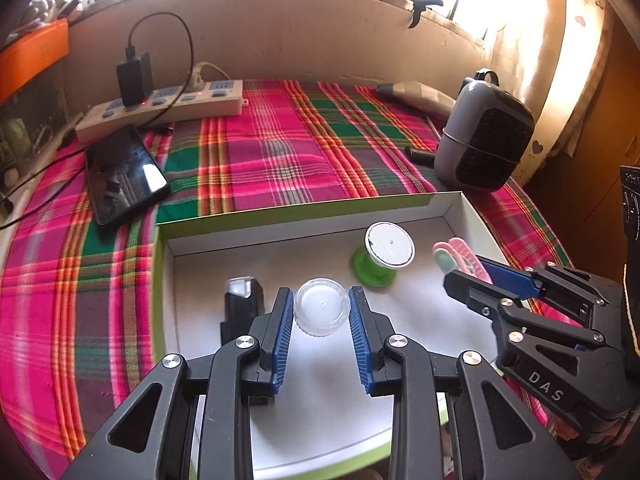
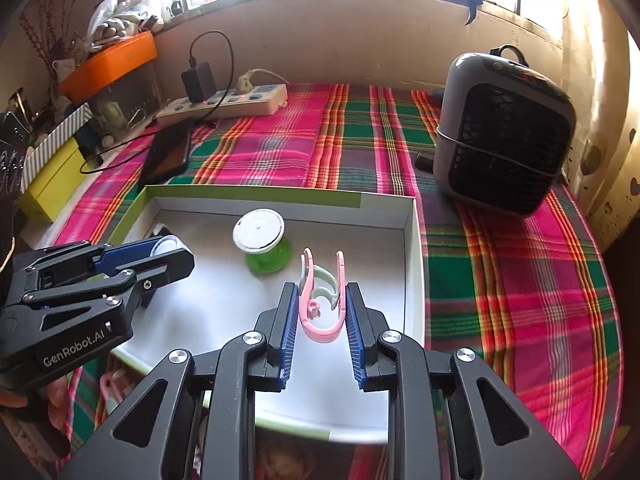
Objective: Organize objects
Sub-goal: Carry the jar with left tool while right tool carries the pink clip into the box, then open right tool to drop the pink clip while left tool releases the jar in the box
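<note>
My left gripper (image 1: 320, 294) is shut on a small clear round jar (image 1: 321, 308) with a white inside, held above the floor of a shallow white box with a green rim (image 1: 304, 228). My right gripper (image 2: 321, 288) is shut on a bunch of pink and pale green plastic clips (image 2: 320, 304), over the right part of the same box (image 2: 280, 204). Each gripper shows in the other's view: the right gripper (image 1: 466, 270) with the clips (image 1: 452, 250), and the left gripper (image 2: 172, 256) with the jar (image 2: 168, 243). A green spool with a white top (image 1: 384, 258) stands in the box.
A black object with a clear cap (image 1: 242, 304) lies in the box's left part. On the plaid cloth (image 1: 280, 152) are a dark phone (image 1: 124, 176), a power strip with a charger (image 1: 160, 108) and a grey fan (image 2: 504, 136). An orange bin (image 2: 112, 60) sits at the far left.
</note>
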`<action>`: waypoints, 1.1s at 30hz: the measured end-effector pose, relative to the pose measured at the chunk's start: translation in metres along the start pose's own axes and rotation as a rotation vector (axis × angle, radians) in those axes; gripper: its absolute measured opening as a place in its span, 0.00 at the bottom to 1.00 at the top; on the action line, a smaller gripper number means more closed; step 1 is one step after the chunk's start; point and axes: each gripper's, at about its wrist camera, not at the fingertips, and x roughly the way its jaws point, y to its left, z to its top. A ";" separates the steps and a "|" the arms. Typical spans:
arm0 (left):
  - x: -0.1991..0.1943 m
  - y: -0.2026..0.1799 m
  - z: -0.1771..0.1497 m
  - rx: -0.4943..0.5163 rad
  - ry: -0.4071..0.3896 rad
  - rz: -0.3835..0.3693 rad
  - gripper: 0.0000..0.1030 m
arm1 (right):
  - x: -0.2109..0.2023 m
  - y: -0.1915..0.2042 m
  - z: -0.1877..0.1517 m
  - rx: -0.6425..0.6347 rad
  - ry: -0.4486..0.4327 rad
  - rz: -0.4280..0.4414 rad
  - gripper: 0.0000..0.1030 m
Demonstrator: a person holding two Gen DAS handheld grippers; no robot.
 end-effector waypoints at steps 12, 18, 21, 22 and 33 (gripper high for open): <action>0.018 0.002 0.007 0.001 0.035 0.008 0.25 | 0.022 0.001 0.010 -0.014 0.034 0.012 0.24; 0.023 0.000 0.007 0.007 0.038 0.013 0.26 | 0.027 0.001 0.011 -0.016 0.045 0.011 0.24; 0.023 0.000 0.008 0.010 0.038 0.014 0.26 | 0.030 0.002 0.011 -0.024 0.046 0.003 0.24; 0.023 -0.001 0.008 0.012 0.038 0.015 0.26 | 0.030 0.002 0.011 -0.025 0.045 -0.002 0.24; 0.025 -0.002 0.008 0.013 0.038 0.018 0.26 | 0.032 -0.003 0.013 0.003 0.037 -0.003 0.28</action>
